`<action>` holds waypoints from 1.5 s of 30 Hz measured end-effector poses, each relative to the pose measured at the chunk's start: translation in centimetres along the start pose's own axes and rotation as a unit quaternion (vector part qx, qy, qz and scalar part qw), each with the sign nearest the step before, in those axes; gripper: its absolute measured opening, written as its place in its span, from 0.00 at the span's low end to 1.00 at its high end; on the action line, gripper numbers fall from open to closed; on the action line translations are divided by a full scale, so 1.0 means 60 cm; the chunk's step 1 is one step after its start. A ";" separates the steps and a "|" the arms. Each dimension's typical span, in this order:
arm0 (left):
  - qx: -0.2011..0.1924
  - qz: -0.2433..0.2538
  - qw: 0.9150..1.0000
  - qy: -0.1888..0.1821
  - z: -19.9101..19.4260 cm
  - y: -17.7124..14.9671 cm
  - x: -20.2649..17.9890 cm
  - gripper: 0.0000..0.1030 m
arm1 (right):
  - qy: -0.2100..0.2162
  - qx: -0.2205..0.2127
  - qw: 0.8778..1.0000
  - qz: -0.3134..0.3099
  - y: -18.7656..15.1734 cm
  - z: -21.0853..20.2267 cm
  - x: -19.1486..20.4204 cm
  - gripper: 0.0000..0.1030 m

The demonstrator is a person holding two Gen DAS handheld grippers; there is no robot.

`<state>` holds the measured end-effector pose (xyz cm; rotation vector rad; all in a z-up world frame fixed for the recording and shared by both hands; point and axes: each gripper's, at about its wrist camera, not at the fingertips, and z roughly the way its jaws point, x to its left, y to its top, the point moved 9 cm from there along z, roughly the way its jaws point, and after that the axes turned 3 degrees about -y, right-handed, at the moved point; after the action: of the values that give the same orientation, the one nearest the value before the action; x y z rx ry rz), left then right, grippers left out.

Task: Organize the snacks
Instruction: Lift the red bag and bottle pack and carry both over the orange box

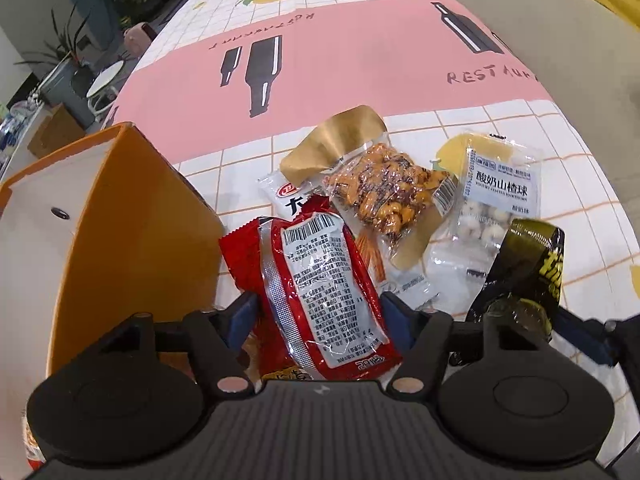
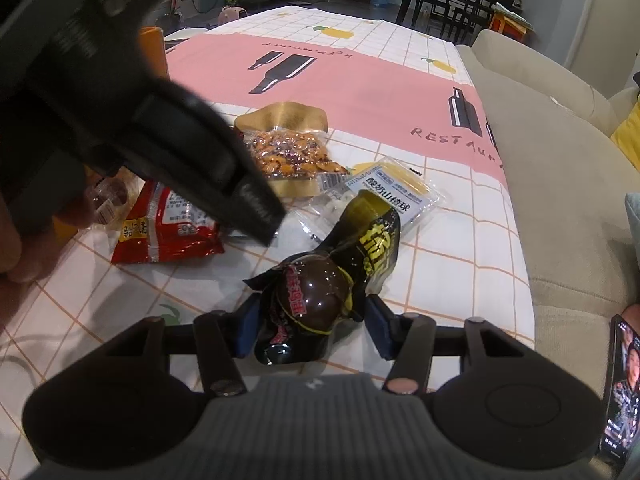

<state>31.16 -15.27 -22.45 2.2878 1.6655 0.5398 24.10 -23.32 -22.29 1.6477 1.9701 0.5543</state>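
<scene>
Pink-and-white checked cloth printed with bottles and lemons covers the worktop (image 1: 360, 68), with a beige sofa (image 2: 560, 184) along one edge. From the left wrist view, the left gripper (image 1: 318, 314) has its jaws wide, a red snack packet (image 1: 320, 288) lying between them with its label side up; whether the blue pads actually press it is hard to tell, and the packet's near end is cut off by the gripper body. An orange box (image 1: 120, 220) stands just beside it, its interior mostly out of frame. In the right wrist view, the right gripper (image 2: 310, 326) has its jaws partly closed around a dark, glossy snack packet (image 2: 316, 300). Farther back lie a clear bag of spiced nuts (image 2: 288, 156) and a clear hawthorn-ball packet (image 2: 400, 188), partly hidden.
</scene>
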 end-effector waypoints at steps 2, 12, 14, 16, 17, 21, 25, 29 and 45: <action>-0.005 0.000 1.000 -0.010 -0.006 -0.004 0.003 0.68 | 0.004 0.001 1.000 0.003 0.000 -0.001 0.000 0.51; -0.017 0.005 0.997 -0.081 -0.064 -0.036 0.009 0.47 | 0.041 0.009 0.999 0.035 0.006 -0.007 -0.003 0.49; -0.025 0.008 0.995 -0.100 -0.080 -0.044 0.006 0.47 | 0.046 0.010 0.998 0.034 0.006 -0.011 -0.001 0.49; -0.026 0.008 0.993 -0.114 -0.094 -0.052 0.004 0.47 | 0.052 0.012 0.998 0.034 0.005 -0.018 0.002 0.49; -0.027 0.007 0.992 -0.120 -0.101 -0.056 0.004 0.47 | 0.055 0.014 0.998 0.034 0.003 -0.021 0.003 0.49; -0.039 0.006 0.988 -0.148 -0.134 -0.073 0.003 0.47 | 0.079 0.029 0.995 0.053 -0.010 -0.043 0.006 0.49; -0.054 0.003 0.985 -0.162 -0.168 -0.088 0.006 0.47 | 0.095 0.034 0.993 0.064 -0.022 -0.067 0.009 0.48; -0.072 -0.010 0.983 -0.171 -0.207 -0.096 0.019 0.47 | 0.098 0.018 0.993 0.065 -0.018 -0.099 0.010 0.48; -0.144 -0.054 0.973 -0.174 -0.348 -0.079 0.136 0.47 | 0.148 -0.086 0.985 0.033 0.076 -0.237 0.104 0.48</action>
<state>20.11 -6.21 -4.53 1.9391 1.4285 0.3092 18.07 -16.18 -9.09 1.6010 2.0088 1.0153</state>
